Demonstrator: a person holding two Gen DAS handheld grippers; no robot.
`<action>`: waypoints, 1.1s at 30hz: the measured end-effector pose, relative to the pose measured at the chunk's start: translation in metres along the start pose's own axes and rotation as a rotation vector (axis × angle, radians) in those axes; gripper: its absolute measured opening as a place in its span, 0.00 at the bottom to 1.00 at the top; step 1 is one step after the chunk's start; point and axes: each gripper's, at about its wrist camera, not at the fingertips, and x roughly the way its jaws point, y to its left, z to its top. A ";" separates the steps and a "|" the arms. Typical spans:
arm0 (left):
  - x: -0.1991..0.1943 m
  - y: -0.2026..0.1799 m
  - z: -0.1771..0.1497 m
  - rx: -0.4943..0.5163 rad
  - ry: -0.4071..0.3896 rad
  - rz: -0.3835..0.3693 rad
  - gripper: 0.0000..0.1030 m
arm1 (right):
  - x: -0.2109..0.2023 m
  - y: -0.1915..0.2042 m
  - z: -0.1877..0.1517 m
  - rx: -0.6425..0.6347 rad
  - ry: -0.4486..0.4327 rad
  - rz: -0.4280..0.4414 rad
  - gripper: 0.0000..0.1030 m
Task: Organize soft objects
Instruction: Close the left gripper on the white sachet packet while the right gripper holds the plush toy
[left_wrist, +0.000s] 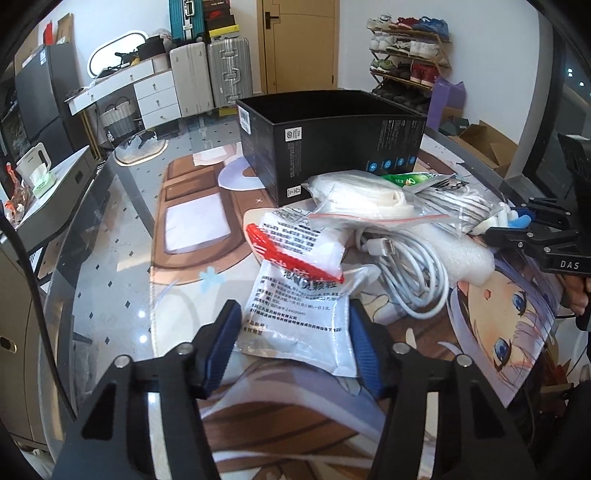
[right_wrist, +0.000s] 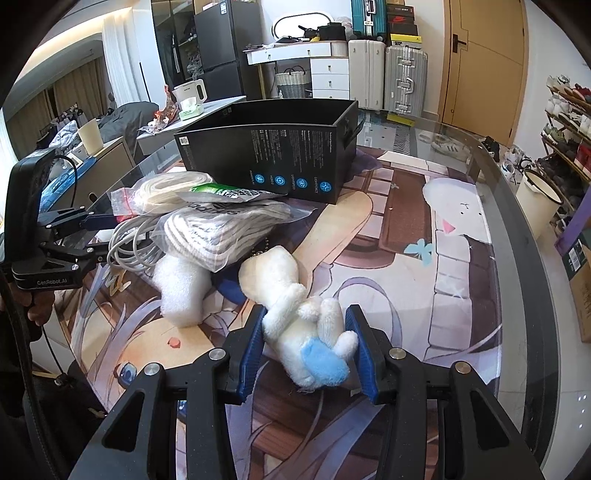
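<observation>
Soft objects lie heaped on a glass desk (left_wrist: 110, 258) in front of an open black box (left_wrist: 332, 147): bagged cloth, a coiled white cable (left_wrist: 410, 273), white foam (right_wrist: 181, 291). The left gripper (left_wrist: 291, 343) pinches a printed foil sachet (left_wrist: 299, 317) at the heap's near edge. The right gripper (right_wrist: 306, 343) clamps a white plush toy (right_wrist: 295, 314) lying on the illustrated mat (right_wrist: 424, 277).
</observation>
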 end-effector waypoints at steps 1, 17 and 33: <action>-0.002 0.000 -0.001 -0.004 -0.005 -0.008 0.44 | -0.001 0.001 -0.001 0.000 -0.002 0.000 0.43; 0.001 0.006 0.005 0.014 -0.013 0.018 0.79 | -0.009 0.005 -0.006 -0.004 -0.003 -0.002 0.43; 0.008 0.014 0.005 -0.007 0.001 -0.001 0.43 | -0.008 0.004 -0.006 -0.006 -0.003 0.008 0.43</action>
